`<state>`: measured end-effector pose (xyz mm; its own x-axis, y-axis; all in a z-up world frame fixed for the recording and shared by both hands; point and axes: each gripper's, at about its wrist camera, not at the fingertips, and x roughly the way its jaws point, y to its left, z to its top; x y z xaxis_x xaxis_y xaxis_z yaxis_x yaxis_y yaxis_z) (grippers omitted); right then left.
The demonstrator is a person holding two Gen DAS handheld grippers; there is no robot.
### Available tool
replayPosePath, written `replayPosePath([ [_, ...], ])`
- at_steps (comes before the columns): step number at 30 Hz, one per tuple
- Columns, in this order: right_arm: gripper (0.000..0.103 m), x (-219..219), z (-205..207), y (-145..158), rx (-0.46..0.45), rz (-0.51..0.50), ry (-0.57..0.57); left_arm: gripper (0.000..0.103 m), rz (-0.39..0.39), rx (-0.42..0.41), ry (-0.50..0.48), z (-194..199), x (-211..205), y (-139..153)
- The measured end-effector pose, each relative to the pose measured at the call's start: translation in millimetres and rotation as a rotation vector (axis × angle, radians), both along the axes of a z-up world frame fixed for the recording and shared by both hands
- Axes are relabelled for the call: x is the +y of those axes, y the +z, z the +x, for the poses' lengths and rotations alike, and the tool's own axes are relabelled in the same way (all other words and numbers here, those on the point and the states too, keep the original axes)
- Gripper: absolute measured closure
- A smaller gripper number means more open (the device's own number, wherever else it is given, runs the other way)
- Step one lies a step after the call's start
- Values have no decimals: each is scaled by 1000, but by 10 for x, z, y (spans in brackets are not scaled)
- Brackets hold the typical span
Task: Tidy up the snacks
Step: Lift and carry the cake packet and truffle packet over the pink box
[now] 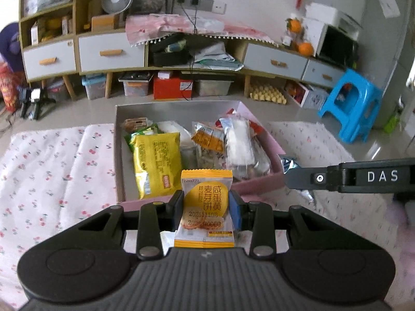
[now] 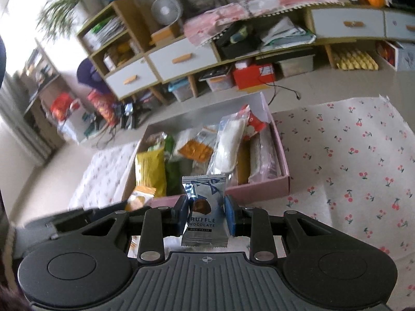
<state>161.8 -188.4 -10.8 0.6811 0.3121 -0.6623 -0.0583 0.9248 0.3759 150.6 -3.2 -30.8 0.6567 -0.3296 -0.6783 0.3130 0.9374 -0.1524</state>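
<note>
Yellow biscuit pack, printed "咸蛋黄麦芽饼", is pinched between the left fingers. The right fingers pinch a silver pack reading "TRUFFLE CHOCOLATE". Beyond both fingertips stands a pink box of snacks.

One pink box is sitting out; two tongs are each gripping one packet: egg-yolk biscuit, truffle chocolate.

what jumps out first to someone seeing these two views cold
Each gripper pinches a small snack upright, front and centre: the left gripper holds an orange egg-yolk biscuit packet, the right gripper a silver truffle chocolate packet. Just beyond them a pink box, crammed with snack bags, sits on a cherry-print cloth.
</note>
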Motion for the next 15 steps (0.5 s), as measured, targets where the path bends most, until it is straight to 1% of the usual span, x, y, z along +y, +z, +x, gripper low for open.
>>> replayPosePath([
  [2,75,-23,44,-5,1,26,-22,70,-16,-4,8,70,-27,10],
  [4,75,-34,104,2,3,33,-28,69,-11,-14,3,134,-58,13],
  [7,75,-43,218,17,-9,10,-39,69,7,-29,2,241,-106,4],
  [10,75,-76,342,4,-13,-11,-57,69,-8,-33,2,320,-120,12],
  [15,75,-162,413,-66,-15,0,-80,69,-31,-29,0,394,-106,-39],
])
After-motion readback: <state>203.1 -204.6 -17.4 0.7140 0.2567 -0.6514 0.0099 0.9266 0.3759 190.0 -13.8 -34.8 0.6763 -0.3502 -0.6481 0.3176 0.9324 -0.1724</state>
